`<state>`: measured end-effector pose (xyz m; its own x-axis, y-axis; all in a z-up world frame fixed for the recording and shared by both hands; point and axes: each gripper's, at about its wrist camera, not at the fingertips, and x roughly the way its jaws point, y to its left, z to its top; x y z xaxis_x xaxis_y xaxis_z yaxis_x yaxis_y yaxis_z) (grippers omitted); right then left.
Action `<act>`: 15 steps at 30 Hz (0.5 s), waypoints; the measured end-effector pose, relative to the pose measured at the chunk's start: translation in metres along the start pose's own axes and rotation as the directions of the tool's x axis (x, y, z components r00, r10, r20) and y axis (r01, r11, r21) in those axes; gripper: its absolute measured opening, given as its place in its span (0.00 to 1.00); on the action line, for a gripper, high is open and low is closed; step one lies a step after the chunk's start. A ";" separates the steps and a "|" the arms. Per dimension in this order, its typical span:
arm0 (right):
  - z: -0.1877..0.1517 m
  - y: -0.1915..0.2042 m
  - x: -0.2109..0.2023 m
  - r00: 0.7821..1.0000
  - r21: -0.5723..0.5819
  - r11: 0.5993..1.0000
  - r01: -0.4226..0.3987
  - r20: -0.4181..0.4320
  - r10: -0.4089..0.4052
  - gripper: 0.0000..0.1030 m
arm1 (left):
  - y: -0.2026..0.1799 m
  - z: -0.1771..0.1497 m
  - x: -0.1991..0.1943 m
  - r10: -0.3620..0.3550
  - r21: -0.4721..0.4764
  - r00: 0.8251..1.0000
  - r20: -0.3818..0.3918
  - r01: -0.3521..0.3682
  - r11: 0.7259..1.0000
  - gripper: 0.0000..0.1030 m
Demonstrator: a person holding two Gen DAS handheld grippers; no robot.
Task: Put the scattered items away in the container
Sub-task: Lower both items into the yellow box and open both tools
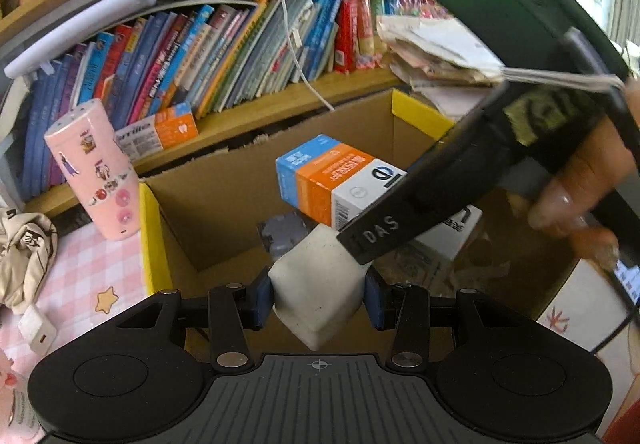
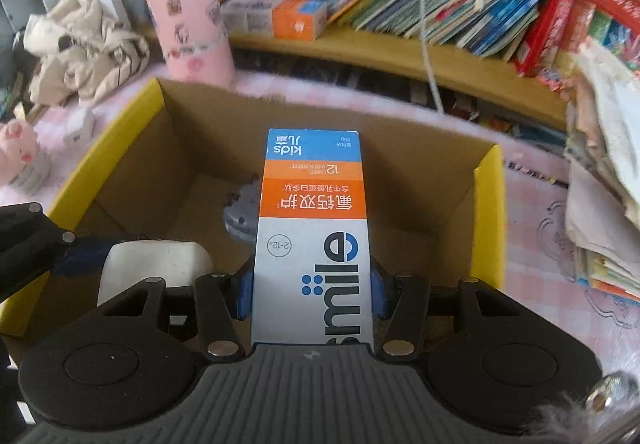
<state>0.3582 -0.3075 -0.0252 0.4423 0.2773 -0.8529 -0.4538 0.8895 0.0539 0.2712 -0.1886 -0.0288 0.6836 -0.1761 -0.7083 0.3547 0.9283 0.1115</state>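
My left gripper [image 1: 318, 302] is shut on a white rounded block [image 1: 318, 284] and holds it above the open cardboard box [image 1: 224, 195] with yellow flaps. My right gripper [image 2: 312, 290] is shut on a blue, orange and white toothpaste box [image 2: 312, 211] and holds it over the same cardboard box [image 2: 132, 147]. The toothpaste box [image 1: 332, 179] and the right gripper's body show in the left wrist view, just above my white block. The white block [image 2: 152, 264] shows at the left of the right wrist view. A grey object [image 2: 240, 219] lies on the box floor.
A pink stickered cylinder [image 1: 96, 167] stands left of the box on the pink checked cloth [image 1: 92, 272]. Another toothpaste box [image 2: 276, 17] lies on the bookshelf ledge. A beige cloth [image 2: 84, 43], a white charger [image 1: 38, 328], a pink plush [image 2: 20, 151] and stacked papers [image 2: 600, 183] lie around.
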 end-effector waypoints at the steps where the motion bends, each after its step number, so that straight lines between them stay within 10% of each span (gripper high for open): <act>1: 0.001 0.000 0.004 1.000 -0.002 1.000 -0.001 -0.012 0.001 0.48 | 0.000 -0.001 0.001 0.003 0.005 1.000 -0.008 -0.003 1.000 0.42; 15: 0.005 -0.001 0.013 0.999 0.025 1.000 -0.008 -0.052 0.009 0.49 | 0.000 -0.003 0.007 0.008 0.007 0.999 -0.037 -0.008 1.000 0.50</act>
<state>0.3684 -0.3028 -0.0338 0.3973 0.2665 -0.8781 -0.4379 0.8960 0.0738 0.2741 -0.1886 -0.0355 0.6624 -0.1567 -0.7326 0.3538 0.9274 0.1216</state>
